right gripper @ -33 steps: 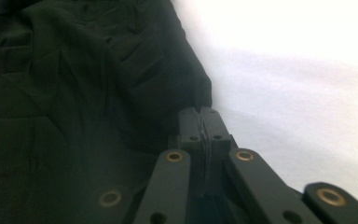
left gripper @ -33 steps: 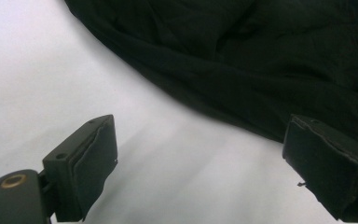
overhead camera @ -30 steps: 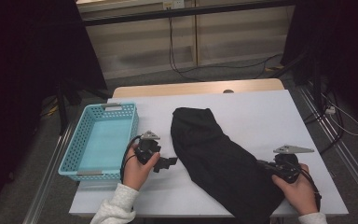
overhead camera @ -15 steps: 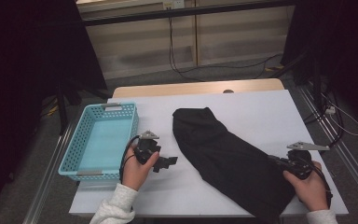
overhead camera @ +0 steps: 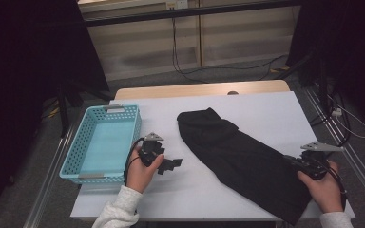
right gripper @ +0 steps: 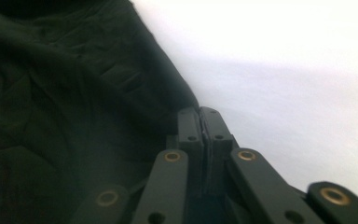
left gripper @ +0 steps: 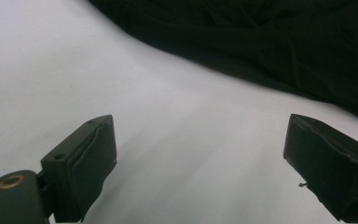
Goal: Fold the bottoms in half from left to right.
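At the bottom right of the high view, a person's hand holds the right gripper (overhead camera: 298, 164) against the near edge of a black garment (overhead camera: 247, 159). In the right gripper view its two jaws stand pressed together at the cloth's hem, near the centre of the frame (right gripper: 200, 126); they look pinched on the fabric edge, though the dark cloth makes it hard to see how much is caught.

At the lower centre-left of the high view, the other hand holds the left gripper (overhead camera: 168, 164) just above the white table (overhead camera: 266, 109). In the left gripper view its jaws stand wide apart with nothing between them (left gripper: 200, 154). The garment fills the top of that frame (left gripper: 261, 42), apart from the gripper.

The garment lies as a long, rumpled band running diagonally from the middle of the high view down to the lower right corner, where its end appears to hang over the table's near edge.

Further back on the left sits an empty turquoise plastic basket (overhead camera: 76, 152), near the left gripper.

Risks, as judgement: the right jaws may hold only a thin sliver of hem, so a pull could let it slip free. Pulling one-handed could drag the whole band toward the near right corner, so more of it slides off the table. The open left gripper, reaching across, could bunch the cloth rather than catch an edge.
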### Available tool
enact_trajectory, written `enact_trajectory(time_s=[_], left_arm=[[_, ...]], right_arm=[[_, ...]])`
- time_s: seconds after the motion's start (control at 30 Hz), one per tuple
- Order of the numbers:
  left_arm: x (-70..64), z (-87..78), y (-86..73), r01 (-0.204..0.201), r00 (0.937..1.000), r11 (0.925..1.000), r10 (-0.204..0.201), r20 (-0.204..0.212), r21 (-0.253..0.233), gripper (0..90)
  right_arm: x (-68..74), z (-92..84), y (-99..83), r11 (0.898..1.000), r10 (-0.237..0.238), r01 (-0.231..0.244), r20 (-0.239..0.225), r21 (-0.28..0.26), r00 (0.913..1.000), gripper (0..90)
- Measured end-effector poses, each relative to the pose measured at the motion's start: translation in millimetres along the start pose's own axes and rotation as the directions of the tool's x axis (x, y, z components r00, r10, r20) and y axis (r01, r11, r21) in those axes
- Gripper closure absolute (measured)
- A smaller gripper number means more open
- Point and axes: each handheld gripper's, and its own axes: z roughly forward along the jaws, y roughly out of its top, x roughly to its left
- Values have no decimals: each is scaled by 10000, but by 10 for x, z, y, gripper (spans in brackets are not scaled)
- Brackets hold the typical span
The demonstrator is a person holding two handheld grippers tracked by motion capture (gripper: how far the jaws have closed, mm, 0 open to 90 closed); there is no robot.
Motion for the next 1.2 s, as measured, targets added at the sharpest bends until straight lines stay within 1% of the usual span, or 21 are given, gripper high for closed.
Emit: enact_trajectory(time_s=[0.03,0.07,0.1,0.13,0.2,0.27,0.43,0.5,0.53,0.6,0.63,0.67,0.7,0.73,0.77,0.83,0.9,0.93,1.03,1.1,1.2], left_arm=[[1,5,6,2,10000,10000,-2,-19,-37,95],[-1,12,13,41,10000,10000,-41,-40,-52,95],[-1,12,13,41,10000,10000,-41,-40,-52,95],[3,30,27,66,10000,9999,-66,-44,-84,95],[10,56,37,84,9999,9999,-85,-66,-72,95],[24,84,57,78,10000,10000,-78,-59,-48,95],[56,187,157,304,9994,9993,-308,-141,-238,95],[74,239,217,337,9991,9993,-340,-253,-139,95],[84,267,246,397,9988,9991,-401,-265,-174,95],[104,320,307,432,9980,9989,-440,-449,-178,95],[104,320,307,432,9980,9989,-440,-449,-178,95],[131,373,357,341,9977,9994,-344,-585,-71,95],[131,373,357,341,9977,9994,-344,-585,-71,95],[158,432,395,387,9978,9992,-390,-543,-65,95],[158,432,395,387,9978,9992,-390,-543,-65,95],[191,514,446,541,9963,9985,-545,-660,-79,95],[230,577,473,723,9944,9973,-728,-761,-93,97],[248,606,485,803,9927,9967,-811,-893,-122,103],[293,674,525,761,9902,9969,-778,-1161,-186,131],[308,696,564,605,9898,9981,-619,-1281,-148,190],[324,736,596,605,9856,9977,-643,-1566,-290,239]], right_arm=[[15,2,9,9998,-107,107,42,-137,9999,807],[32,1,20,9995,-162,164,78,-263,9998,729],[32,1,20,9995,-162,164,78,-263,9998,729],[72,-5,40,9989,-261,265,114,-389,9996,667],[114,-4,48,9984,-309,308,-11,-478,9995,599],[170,-1,61,9976,-465,456,-152,-513,9988,548],[300,9,91,9964,-583,548,-534,-653,9969,446],[347,25,93,9959,-684,643,-655,-633,9955,422],[366,34,93,9958,-704,659,-720,-631,9949,408],[395,45,92,9958,-726,677,-816,-614,9940,403],[408,50,92,9955,-776,724,-881,-607,9931,397],[424,56,92,9951,-843,791,-900,-602,9924,377],[441,63,92,9938,-973,921,-880,-618,9914,371],[457,66,92,9932,-1047,998,-868,-599,9907,370],[457,66,92,9932,-1047,998,-868,-599,9907,370],[491,80,93,9931,-1034,970,-1014,-661,9895,353],[505,85,95,9928,-1040,971,-1022,-702,9893,339],[510,87,96,9926,-1053,981,-1032,-722,9891,336],[513,81,95,9925,-1045,969,-1055,-744,9889,324],[513,77,95,9925,-1029,949,-1077,-770,9888,317],[519,83,90,9920,-1094,1015,-1090,-757,9880,308]])
